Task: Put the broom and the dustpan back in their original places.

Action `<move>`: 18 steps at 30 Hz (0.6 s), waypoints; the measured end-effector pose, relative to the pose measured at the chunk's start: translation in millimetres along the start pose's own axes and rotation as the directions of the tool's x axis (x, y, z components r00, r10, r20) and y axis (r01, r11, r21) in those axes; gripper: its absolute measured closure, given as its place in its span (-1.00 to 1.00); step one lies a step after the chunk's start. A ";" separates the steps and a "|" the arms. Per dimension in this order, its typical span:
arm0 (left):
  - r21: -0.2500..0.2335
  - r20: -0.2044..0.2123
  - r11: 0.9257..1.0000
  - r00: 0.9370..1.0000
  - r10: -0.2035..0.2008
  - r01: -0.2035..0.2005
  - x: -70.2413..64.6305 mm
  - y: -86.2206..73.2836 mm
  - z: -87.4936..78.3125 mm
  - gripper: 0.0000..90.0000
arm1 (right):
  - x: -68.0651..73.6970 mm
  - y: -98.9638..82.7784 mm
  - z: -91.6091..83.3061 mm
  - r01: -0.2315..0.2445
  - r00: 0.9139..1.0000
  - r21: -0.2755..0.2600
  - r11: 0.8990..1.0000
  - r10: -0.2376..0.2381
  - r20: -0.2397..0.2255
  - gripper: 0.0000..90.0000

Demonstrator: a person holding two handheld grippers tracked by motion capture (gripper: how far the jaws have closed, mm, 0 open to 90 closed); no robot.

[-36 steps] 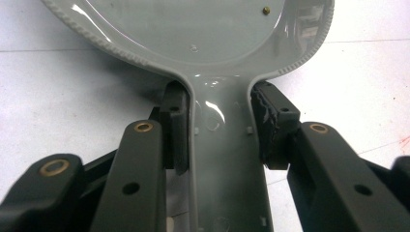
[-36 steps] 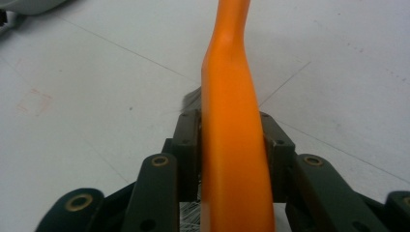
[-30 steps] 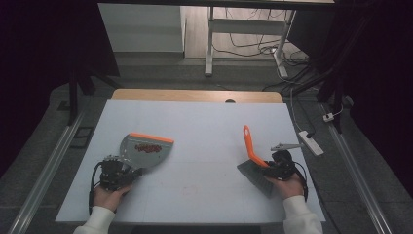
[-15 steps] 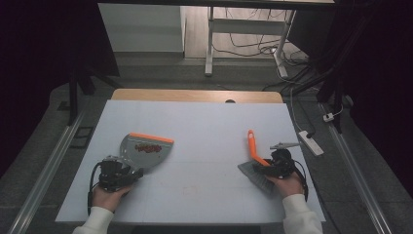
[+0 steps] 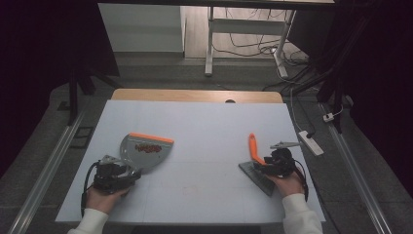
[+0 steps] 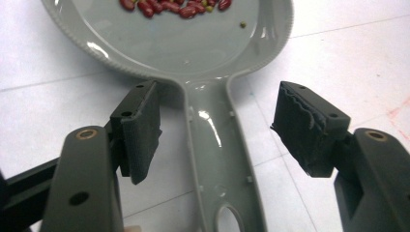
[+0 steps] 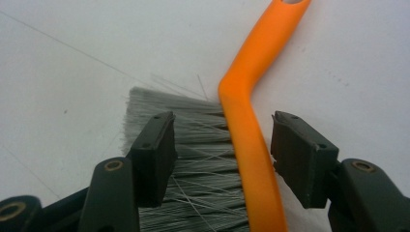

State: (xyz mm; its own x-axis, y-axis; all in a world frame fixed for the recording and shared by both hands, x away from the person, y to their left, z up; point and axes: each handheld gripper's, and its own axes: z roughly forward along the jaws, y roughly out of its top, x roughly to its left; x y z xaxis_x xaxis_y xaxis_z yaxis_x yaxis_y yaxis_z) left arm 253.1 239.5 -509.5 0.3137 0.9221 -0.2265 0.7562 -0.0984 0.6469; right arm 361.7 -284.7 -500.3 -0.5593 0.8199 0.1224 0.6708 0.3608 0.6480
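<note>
Dustpan [image 6: 212,43] handle between parted left gripper [image 6: 215,125]; brush [image 7: 241,145] between parted right gripper [image 7: 222,154].

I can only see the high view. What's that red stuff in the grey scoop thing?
Observer: In the left gripper view they are small red beans lying in the dustpan, with a greenish one among them.
Operator: Is the left gripper squeezing the handle?
Observer: No. The left gripper has just been opening; the dustpan handle lies between its pads, untouched.
Operator: And the brush?
Observer: The right gripper has just been opening too. The brush lies on the table with its orange handle between the pads, clear of both, and grey bristles fanned out beside it.
</note>
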 end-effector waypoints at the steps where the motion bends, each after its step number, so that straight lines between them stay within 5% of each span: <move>1: 0.002 0.009 1.000 1.000 0.011 -0.011 -0.7 0.7 -0.9 -0.23 | -0.1 0.0 -1.1 0.003 1.000 -0.009 1.000 -0.003 0.003 -0.08; 8: 0.001 0.080 0.996 0.992 0.093 -0.093 -3.0 5.7 -1.6 -0.19 | 4.8 -0.1 -11.1 0.041 0.999 -0.050 0.998 -0.041 0.002 -0.05; 18: -0.006 0.175 0.980 0.964 0.199 -0.201 -13.8 18.7 9.1 -0.18 | 17.6 -1.1 -15.1 0.120 0.990 -0.080 0.990 -0.125 -0.058 -0.03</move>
State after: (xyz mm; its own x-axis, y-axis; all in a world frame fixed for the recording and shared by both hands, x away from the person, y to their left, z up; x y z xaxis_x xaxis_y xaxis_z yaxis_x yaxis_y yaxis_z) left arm 268.2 221.5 -500.9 0.5534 0.8042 -0.2169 0.6743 -0.2797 0.6834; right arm 343.7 -277.4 -487.5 -0.6662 0.7411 0.0836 0.5575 0.4204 0.7158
